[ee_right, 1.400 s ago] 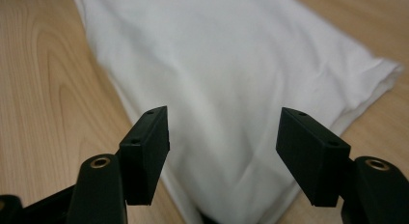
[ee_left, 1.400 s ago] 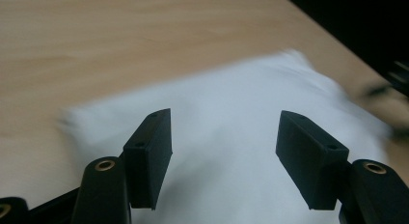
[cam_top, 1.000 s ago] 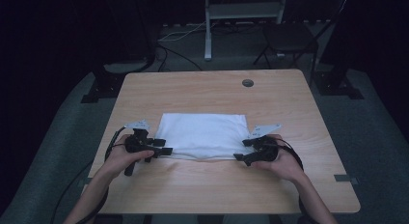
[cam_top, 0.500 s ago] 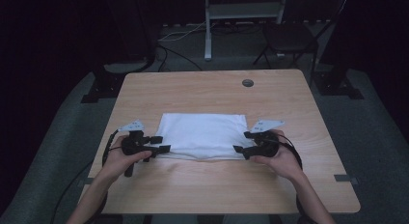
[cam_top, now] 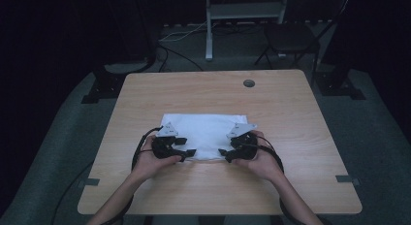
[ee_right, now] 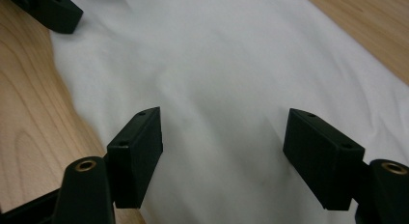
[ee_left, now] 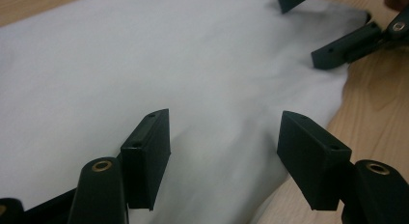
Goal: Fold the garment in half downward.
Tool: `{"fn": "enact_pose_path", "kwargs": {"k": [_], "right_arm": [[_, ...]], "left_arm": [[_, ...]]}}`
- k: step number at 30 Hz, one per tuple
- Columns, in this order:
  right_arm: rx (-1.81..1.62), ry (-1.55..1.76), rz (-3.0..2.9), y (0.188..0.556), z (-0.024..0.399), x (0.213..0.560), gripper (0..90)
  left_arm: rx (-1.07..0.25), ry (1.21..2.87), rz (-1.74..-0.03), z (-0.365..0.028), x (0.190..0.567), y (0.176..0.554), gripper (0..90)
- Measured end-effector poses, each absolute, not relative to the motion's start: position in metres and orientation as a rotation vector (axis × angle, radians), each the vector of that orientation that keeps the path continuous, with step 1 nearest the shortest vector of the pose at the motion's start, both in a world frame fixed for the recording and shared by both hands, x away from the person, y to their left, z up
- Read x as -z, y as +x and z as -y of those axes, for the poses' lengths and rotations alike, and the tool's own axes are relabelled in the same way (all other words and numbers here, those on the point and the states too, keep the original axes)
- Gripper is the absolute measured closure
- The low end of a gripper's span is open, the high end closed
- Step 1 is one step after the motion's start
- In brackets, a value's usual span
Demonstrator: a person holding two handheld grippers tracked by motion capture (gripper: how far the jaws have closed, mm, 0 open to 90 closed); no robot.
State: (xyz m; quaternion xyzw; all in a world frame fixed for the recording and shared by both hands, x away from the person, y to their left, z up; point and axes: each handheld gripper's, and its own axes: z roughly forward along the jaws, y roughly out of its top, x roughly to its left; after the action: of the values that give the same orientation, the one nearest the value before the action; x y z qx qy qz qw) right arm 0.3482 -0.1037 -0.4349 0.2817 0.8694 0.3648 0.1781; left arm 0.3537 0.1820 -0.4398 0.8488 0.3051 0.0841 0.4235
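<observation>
since the white cloth lies flat at the centre of the desk, both the left hand-held gripper and right hand-held gripper hover wide open, holding nothing, over its near edge, likely to pinch it.

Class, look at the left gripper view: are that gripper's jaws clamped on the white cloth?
No: the left gripper has its jaws standing apart above the white cloth.

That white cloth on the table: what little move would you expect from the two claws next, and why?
Probably both lower and pinch the near edge of the white cloth. The left claw and right claw stand open above that edge, facing each other, nothing clamped. The right claw's jaws have just been opening, with cloth lying under the gap. The cloth lies flat on the wooden table.
</observation>
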Motion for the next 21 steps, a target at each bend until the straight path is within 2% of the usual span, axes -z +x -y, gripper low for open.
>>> {"fn": "enact_pose_path", "kwargs": {"k": [7,11,15,21], "right_arm": [[-1.041,0.805,-2.449,0.345,0.108,0.438,28.9],[-1.073,0.851,-2.426,0.345,0.119,0.433,28.6],[-1.115,0.897,-2.489,0.347,0.128,0.441,27.3],[-1.101,0.897,-2.487,0.356,0.137,0.431,25.9]], "left_arm": [[-0.219,2.120,-0.758,-0.186,0.437,0.349,36.2],[-0.228,2.045,-0.807,-0.201,0.431,0.353,36.2],[-0.173,2.051,-0.870,-0.215,0.437,0.357,36.2],[-0.103,2.009,-0.883,-0.222,0.438,0.355,36.1]]}}
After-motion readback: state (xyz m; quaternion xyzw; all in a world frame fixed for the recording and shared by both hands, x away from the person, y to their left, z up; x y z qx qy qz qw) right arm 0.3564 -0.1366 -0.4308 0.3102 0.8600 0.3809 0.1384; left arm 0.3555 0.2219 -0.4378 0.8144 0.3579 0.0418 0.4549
